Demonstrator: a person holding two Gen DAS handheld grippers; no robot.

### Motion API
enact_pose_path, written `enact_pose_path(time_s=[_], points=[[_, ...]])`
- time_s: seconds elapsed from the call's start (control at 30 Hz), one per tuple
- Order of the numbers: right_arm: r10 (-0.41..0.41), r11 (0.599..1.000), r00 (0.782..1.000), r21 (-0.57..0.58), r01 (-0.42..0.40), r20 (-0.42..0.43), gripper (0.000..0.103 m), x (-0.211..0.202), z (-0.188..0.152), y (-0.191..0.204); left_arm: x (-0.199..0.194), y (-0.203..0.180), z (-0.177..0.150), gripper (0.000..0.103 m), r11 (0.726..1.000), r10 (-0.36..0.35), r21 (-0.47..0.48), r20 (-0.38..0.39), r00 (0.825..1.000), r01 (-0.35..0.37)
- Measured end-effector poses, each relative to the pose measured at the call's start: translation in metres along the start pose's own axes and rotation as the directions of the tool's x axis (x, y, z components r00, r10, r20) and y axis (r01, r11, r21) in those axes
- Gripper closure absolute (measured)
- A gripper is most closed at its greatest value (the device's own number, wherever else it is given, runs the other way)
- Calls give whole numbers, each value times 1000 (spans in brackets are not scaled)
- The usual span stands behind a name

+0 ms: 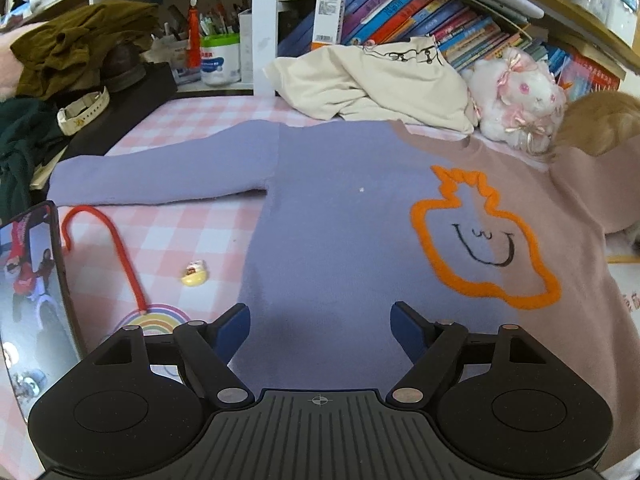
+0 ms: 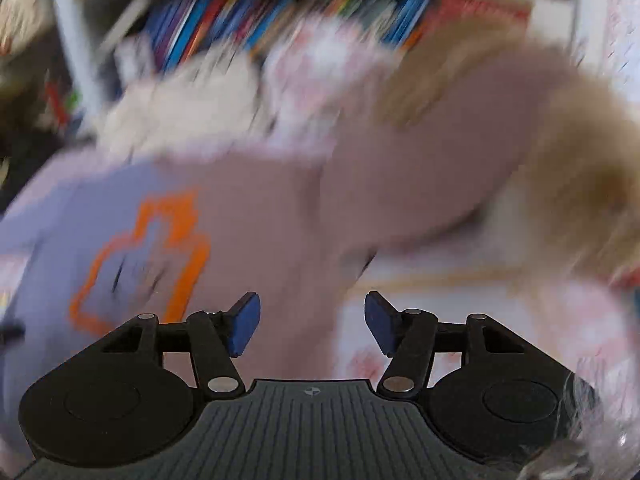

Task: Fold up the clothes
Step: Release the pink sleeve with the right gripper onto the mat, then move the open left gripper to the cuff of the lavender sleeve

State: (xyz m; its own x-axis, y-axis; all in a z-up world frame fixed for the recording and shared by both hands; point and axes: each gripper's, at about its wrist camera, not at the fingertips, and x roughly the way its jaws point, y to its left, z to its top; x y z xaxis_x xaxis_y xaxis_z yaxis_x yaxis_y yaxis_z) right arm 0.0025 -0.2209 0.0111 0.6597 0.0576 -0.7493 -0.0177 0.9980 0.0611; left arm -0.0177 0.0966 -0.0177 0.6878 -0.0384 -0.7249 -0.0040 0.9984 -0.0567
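A two-tone sweater (image 1: 340,216), purple on the left and dusty pink on the right, lies flat on the pink checked cloth with an orange outlined shape (image 1: 484,240) on its chest. Its purple sleeve (image 1: 160,172) stretches out to the left. My left gripper (image 1: 320,332) hovers open over the sweater's lower purple part, nothing between its blue pads. The right wrist view is heavily blurred: my right gripper (image 2: 312,320) is open above the sweater's pink side (image 2: 280,216), near its pink sleeve (image 2: 432,168).
A cream garment (image 1: 376,80) and a white plush toy (image 1: 520,100) lie behind the sweater, before a shelf of books (image 1: 420,20). A red cord (image 1: 116,248), a small yellow trinket (image 1: 195,273) and a phone (image 1: 32,288) sit on the left. Dark clothes (image 1: 80,44) pile at far left.
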Motion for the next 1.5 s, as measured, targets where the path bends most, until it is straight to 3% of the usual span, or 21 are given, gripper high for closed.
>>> enact_pose_path(time_s=[0.3,0.53,0.87,0.93,1.03,1.23,1.5], points=[[-65,997,994,-37,62,-83,52,11,-36,31,2,14,-8,24,998,25,65,-40,999,-22],[-96,995,991,18,98,-91,52,11,-48,27,5,29,-8,24,997,43,63,-48,998,-40],[-69,992,992,94,79,-108,71,2,-57,18,6,37,-12,25,997,39,73,-53,998,-35],[-48,992,993,109,60,-104,78,2,-57,19,6,40,-11,34,999,21,50,-58,998,-18],[-30,993,995,107,41,-99,87,4,-56,20,6,43,-10,39,1000,3,25,-59,998,-2],[-31,994,996,106,40,-80,88,9,-54,21,4,46,-11,49,1000,4,12,-53,999,-3],[-41,992,996,116,50,-79,87,7,-57,21,4,46,-8,49,1000,10,12,-60,998,-9]])
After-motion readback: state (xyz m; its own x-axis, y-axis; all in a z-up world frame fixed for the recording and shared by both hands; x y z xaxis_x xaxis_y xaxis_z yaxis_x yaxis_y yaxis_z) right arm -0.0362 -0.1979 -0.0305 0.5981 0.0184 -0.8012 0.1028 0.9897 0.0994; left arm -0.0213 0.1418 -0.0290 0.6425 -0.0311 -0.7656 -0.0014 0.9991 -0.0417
